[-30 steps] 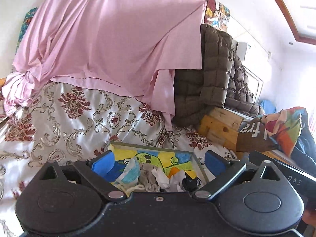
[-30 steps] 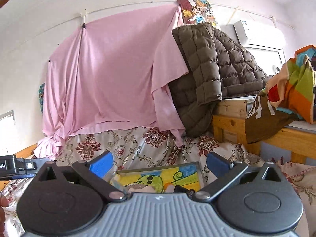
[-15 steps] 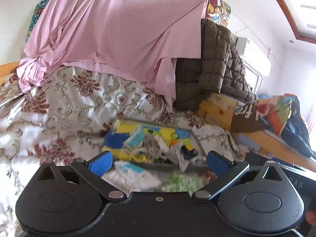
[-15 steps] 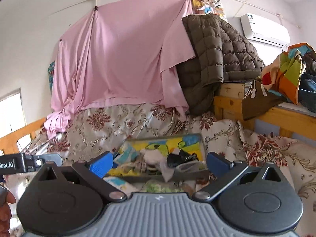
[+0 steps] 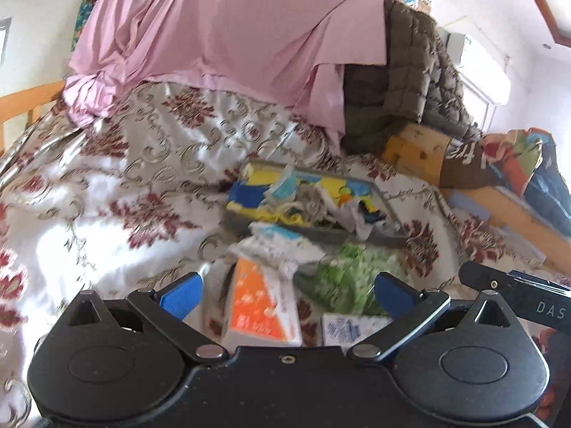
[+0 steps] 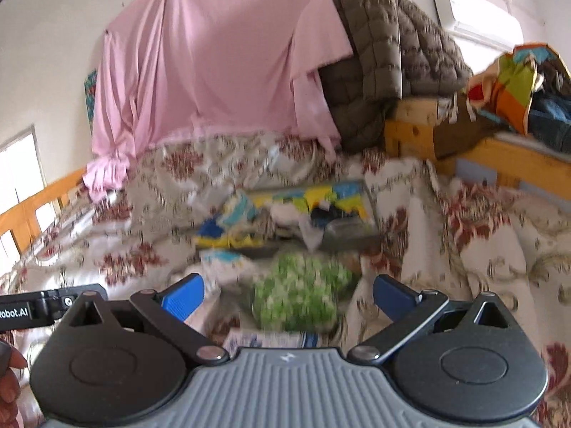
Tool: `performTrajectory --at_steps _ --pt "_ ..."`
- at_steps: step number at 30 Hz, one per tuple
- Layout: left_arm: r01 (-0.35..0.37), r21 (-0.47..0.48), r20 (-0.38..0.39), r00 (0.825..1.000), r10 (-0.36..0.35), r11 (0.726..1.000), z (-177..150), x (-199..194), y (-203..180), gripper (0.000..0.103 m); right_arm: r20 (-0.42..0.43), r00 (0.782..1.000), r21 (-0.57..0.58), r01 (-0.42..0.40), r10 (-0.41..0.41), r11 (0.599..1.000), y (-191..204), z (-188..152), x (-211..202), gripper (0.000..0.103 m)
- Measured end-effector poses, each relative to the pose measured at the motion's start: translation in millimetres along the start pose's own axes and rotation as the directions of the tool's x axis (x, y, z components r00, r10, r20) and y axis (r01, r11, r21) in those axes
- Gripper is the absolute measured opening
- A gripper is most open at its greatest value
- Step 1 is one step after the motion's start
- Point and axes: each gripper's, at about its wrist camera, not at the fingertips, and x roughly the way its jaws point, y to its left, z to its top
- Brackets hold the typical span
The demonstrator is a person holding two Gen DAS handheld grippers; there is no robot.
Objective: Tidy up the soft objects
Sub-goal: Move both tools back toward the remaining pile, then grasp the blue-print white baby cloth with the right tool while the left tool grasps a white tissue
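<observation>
The left gripper and right gripper both hang spread wide, gripping nothing. At frame centre on the glossy floral bedspread lies a shallow rectangular tray, its long axis running left to right, heaped with crumpled cloths. Below it lie a fuzzy green bundle, a white knitted piece and an orange-and-white pack pointing up-frame.

A tray lies on the bed with cloths in it. Before it lie a pack, left, and a bundle, right; nearer, a box.
</observation>
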Motion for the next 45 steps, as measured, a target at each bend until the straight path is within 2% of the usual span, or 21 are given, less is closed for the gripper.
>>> performTrajectory --at_steps 5,10,21,26,30,33,36,42,45 --pt "-0.066 -0.025 -0.045 0.997 0.065 0.997 -21 -1 14 0.102 -0.047 0.999 -0.006 0.022 -0.022 1.000 4 -7 3 0.103" --pt "-0.139 0.002 -0.107 0.985 0.139 0.990 -32 7 15 0.102 -0.092 0.995 -0.031 0.028 -0.031 0.999 8 -10 9 0.103" --pt "-0.178 0.007 -0.133 0.975 0.177 0.984 -36 14 11 0.102 -0.172 0.984 -0.044 0.029 -0.036 0.999 10 -14 23 0.103" --pt "-0.232 0.013 -0.163 0.959 0.231 0.973 -36 21 14 0.102 -0.204 0.979 -0.042 0.009 -0.017 0.999 12 -16 31 0.103" --pt "-0.258 -0.039 -0.218 0.945 0.244 0.965 -35 28 24 0.102 -0.188 0.982 -0.019 -0.013 0.009 1.000 12 -15 32 0.103" --pt "-0.262 -0.111 -0.245 0.942 0.229 0.959 -35 30 33 0.102 -0.176 0.984 -0.009 -0.031 0.029 0.999 12 -13 33 0.103" --pt "-0.281 -0.143 -0.257 0.937 0.238 0.949 -33 32 38 0.102 -0.168 0.985 -0.006 -0.045 0.043 0.999 14 -13 34 0.103" --pt "-0.282 -0.173 -0.268 0.936 0.230 0.944 -29 33 40 0.102 -0.137 0.988 -0.014 -0.067 0.064 0.998 20 -11 38 0.103" --pt "-0.276 -0.180 -0.251 0.941 0.227 0.944 -25 29 38 0.102 -0.109 0.992 -0.004 -0.069 0.069 0.998 23 -7 42 0.103"
